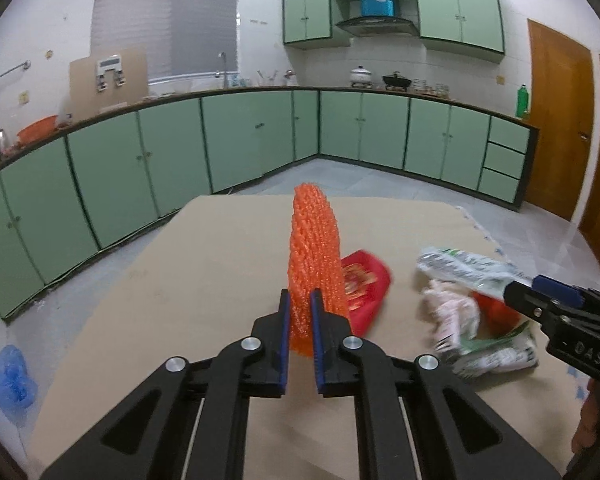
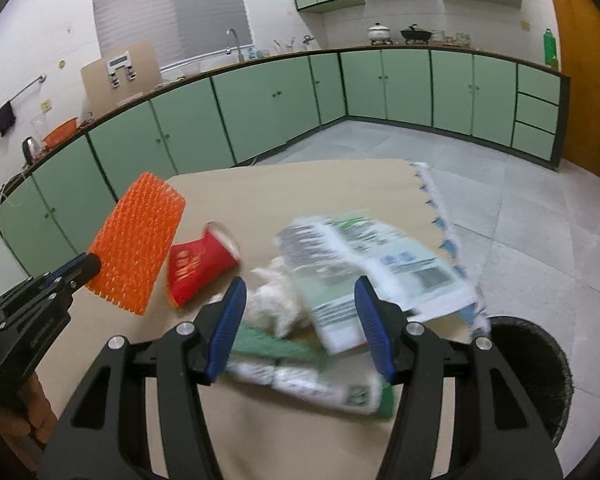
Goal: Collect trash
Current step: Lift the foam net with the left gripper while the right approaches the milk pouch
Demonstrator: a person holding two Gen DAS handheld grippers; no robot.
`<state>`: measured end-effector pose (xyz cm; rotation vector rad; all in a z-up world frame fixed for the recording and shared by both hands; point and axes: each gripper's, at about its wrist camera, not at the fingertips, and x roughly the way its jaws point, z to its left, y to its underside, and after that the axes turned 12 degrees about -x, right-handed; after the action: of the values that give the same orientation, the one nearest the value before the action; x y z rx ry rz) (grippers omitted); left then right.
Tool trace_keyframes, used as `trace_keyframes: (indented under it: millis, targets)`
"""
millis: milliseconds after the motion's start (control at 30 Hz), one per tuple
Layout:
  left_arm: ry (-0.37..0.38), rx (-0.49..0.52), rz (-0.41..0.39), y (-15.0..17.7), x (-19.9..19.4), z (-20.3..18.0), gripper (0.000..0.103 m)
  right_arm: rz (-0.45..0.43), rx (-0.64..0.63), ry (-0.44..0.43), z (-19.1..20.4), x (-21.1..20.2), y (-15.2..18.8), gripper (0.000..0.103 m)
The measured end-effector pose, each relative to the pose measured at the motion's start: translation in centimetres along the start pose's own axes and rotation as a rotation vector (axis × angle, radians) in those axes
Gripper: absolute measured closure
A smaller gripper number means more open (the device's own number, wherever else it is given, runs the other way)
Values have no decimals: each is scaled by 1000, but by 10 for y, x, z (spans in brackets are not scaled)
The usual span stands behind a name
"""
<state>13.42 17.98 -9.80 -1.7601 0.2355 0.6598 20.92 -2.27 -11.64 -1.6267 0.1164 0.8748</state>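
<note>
Left gripper [image 1: 300, 304] clamps orange mesh [image 1: 314, 248] above table [image 1: 220, 240] (green kitchen cabinets [image 1: 172, 148]).

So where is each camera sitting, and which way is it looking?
Left wrist: sits on the left gripper, facing the kitchen cabinets; its jaws pinch the orange mesh; the right gripper pokes in.
Right wrist: sits on the right gripper, jaws apart, looking down at the plastic bag and bin; the left gripper shows.
Both see the red cup and table.
</note>
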Motion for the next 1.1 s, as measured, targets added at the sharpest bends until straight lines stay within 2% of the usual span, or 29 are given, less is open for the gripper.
trace_keyframes:
  millis: [167, 300, 567, 633, 833, 967, 1100]
  targets:
    - [-37, -17, 13, 3, -4, 21, 93, 19, -36, -35, 30, -1, 13, 42]
    - [-46, -27, 24, 7, -7, 31, 93, 45, -70, -20, 41, -3, 22, 38]
    - [-3, -14, 84, 27, -13, 22, 93, 70, -56, 13, 25, -13, 47, 33]
    - [3, -8, 92, 29, -13, 18, 93, 69, -52, 8, 17, -12, 50, 28]
    - [-10, -1, 97, 30, -12, 11, 93, 68, -54, 8, -2, -4, 50, 23]
    - [-27, -2, 110, 34, -9, 10, 93, 108, -47, -47, -11, 7, 55, 23]
    - [-36, -3, 122, 38, -7, 7, 93, 99, -45, -73, -9, 3, 58, 23]
